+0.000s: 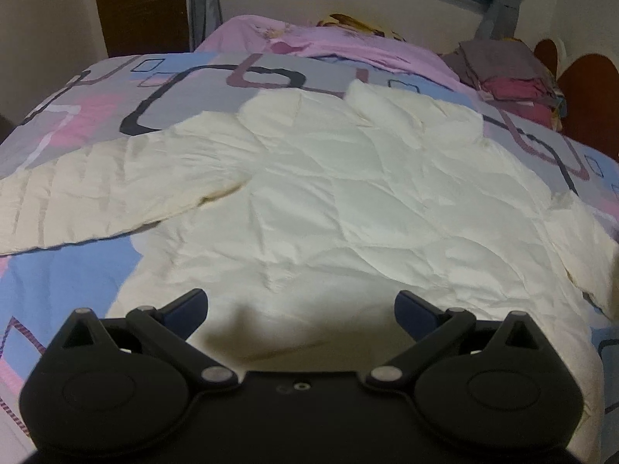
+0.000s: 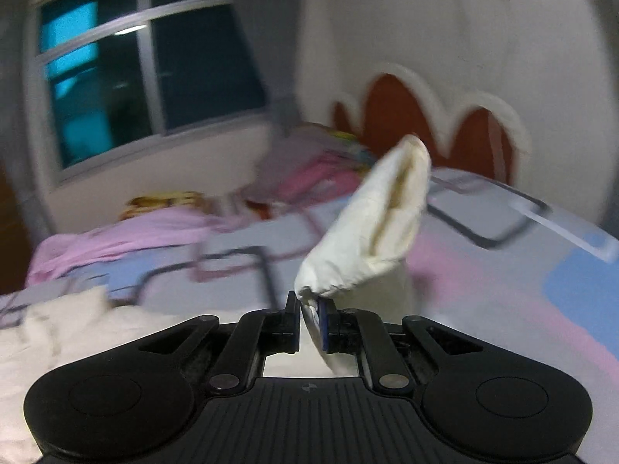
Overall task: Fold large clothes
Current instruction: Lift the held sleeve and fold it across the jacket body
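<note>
A cream long-sleeved garment [image 1: 348,201] lies spread and creased on the patterned bedspread [image 1: 69,270], one sleeve [image 1: 77,201] stretched out to the left. My left gripper [image 1: 301,303] hovers over the garment's near hem, open, with nothing between its fingers. In the right wrist view, my right gripper [image 2: 309,303] is shut on the garment's other sleeve [image 2: 371,228]. The cuff end stands up above the fingers, lifted off the bed. More of the cream cloth [image 2: 58,332] lies at lower left there.
A pink blanket [image 1: 329,44] and a stack of folded dark and red clothes [image 1: 510,73] lie at the far end of the bed, by the red scalloped headboard [image 2: 406,116]. A window [image 2: 135,77] is in the wall behind. A dark wooden door [image 1: 143,4] stands at far left.
</note>
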The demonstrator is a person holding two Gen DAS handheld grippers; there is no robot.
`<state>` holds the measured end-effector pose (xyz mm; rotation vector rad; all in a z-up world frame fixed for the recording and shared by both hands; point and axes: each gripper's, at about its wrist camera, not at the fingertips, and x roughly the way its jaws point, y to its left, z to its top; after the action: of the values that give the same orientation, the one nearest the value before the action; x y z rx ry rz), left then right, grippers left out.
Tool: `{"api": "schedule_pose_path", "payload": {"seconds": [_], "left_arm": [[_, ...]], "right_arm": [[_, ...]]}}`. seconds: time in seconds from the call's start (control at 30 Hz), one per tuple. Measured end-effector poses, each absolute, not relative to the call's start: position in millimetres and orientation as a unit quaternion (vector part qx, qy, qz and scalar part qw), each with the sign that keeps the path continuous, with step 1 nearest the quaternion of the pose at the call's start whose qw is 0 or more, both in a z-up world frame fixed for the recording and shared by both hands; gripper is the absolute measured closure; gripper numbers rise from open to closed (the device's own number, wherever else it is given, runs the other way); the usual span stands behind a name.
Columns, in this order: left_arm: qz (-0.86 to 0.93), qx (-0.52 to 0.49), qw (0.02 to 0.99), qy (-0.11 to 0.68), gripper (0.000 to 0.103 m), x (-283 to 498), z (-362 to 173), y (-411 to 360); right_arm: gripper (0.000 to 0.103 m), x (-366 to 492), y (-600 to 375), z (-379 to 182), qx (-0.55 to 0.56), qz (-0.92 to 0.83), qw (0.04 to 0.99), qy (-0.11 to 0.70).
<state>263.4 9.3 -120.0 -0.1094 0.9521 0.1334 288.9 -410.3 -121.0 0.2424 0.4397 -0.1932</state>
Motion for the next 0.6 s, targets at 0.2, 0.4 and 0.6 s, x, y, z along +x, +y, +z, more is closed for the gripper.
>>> {"api": "schedule_pose_path", "payload": {"seconds": [0.2, 0.4, 0.6], "left_arm": [[0.070, -0.060, 0.891, 0.444, 0.000, 268.9, -119.4, 47.0], [0.072, -0.052, 0.897, 0.432, 0.000, 272.7, -116.7, 77.4], [0.061, -0.048, 0.902, 0.425, 0.000, 280.8, -116.3, 89.0]], "right_arm": [[0.094, 311.5, -292.0, -116.2, 0.080, 0.007, 0.971, 0.227], [0.094, 325.4, -198.6, -145.2, 0.075, 0.075, 0.955, 0.277], [0.093, 337.1, -151.7, -181.3, 0.082, 0.105, 0.929, 0.344]]}}
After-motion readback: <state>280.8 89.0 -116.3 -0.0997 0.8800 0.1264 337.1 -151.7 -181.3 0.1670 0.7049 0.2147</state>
